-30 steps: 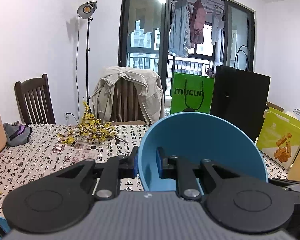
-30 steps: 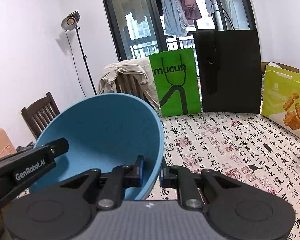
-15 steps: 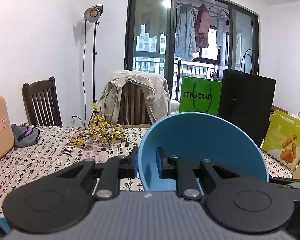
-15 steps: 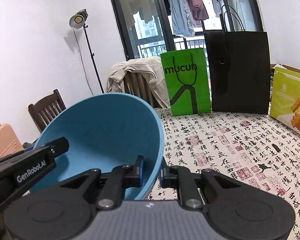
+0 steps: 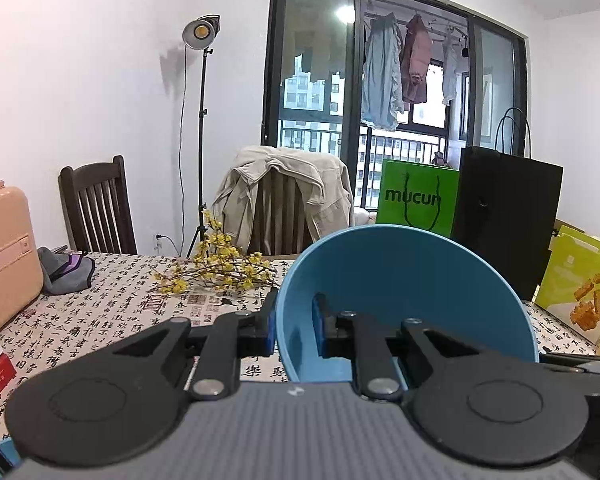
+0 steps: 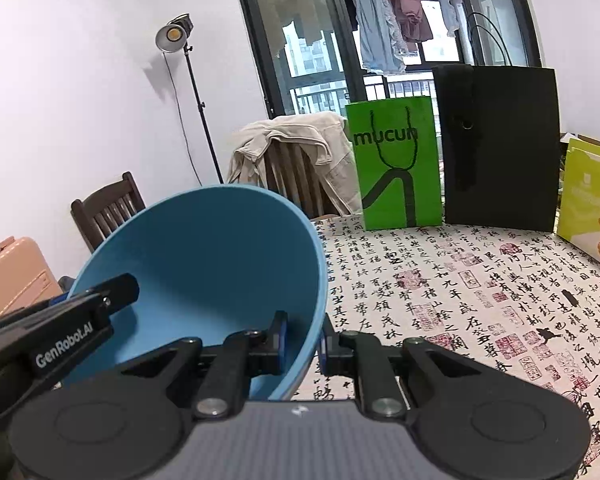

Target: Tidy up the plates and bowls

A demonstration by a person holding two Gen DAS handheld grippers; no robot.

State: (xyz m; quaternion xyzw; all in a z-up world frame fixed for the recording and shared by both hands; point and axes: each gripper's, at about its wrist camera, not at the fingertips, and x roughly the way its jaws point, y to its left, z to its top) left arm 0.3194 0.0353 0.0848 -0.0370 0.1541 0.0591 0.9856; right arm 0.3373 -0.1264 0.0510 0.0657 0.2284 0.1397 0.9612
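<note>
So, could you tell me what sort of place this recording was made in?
Most likely a dining area in a lived-in flat. A table under a calligraphy-print cloth has wooden chairs, one draped with a beige jacket. Behind, laundry hangs on an enclosed balcony, and a studio lamp suggests it is set up for filming.

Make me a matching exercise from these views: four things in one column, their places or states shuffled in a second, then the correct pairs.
Things:
1. round blue bowl
2. beige jacket
3. yellow flower sprig
4. bright green paper bag

Places or states:
A. lying flat on the printed tablecloth
B. standing upright beside the black paper bag
C. draped over a chair back
D. clamped at its rim by the left gripper and the right gripper

Pairs: 1-D, 2-C, 3-A, 4-B
</note>
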